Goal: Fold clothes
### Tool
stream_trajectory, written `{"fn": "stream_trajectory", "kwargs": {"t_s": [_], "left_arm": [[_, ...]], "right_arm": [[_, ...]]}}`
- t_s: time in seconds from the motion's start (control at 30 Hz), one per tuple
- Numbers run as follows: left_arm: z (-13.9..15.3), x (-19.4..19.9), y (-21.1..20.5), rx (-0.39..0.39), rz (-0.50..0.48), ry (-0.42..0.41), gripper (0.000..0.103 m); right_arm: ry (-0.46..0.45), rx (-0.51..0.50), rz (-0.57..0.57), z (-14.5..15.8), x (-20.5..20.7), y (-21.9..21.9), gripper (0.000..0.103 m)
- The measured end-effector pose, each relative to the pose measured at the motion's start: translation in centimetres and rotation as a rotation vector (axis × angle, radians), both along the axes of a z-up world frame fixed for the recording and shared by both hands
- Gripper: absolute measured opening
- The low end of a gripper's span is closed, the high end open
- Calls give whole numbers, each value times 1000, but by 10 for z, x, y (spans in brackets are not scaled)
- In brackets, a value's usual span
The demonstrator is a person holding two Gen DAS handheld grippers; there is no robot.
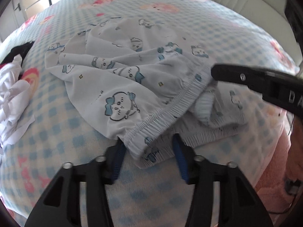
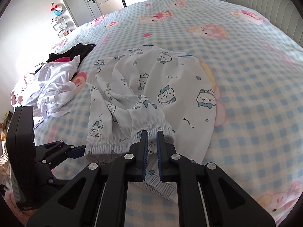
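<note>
While the printed shorts (image 2: 151,87) are still lying rumpled and unfolded on the bed (image 2: 246,75), we are only beginning the fold. We are clenching the right gripper (image 2: 152,147) on the elastic waistband (image 2: 132,141), and we are keeping the left gripper (image 1: 147,155) released, its jaws straddling the waistband corner without pressing it. More clothes (image 2: 55,87) are waiting in a heap beside. A checked cartoon blanket is covering the bed; a headboard (image 2: 265,3) and door (image 2: 75,1) are standing behind.
</note>
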State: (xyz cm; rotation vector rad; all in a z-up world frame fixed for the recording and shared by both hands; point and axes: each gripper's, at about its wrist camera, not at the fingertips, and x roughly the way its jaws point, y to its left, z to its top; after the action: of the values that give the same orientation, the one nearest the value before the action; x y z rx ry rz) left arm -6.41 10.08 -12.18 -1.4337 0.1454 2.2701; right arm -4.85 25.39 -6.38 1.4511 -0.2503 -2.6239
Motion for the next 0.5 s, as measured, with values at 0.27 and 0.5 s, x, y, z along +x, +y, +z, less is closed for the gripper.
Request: {"fn": "stream_trajectory", "kwargs": {"t_s": [0.27, 0.5], "left_arm": [[23, 2, -46, 72, 112, 44, 15], [23, 14, -53, 42, 85, 58, 18]], "right_arm": [[-14, 14, -12, -3, -3, 1, 8], [-48, 53, 8, -12, 1, -4, 9]]}}
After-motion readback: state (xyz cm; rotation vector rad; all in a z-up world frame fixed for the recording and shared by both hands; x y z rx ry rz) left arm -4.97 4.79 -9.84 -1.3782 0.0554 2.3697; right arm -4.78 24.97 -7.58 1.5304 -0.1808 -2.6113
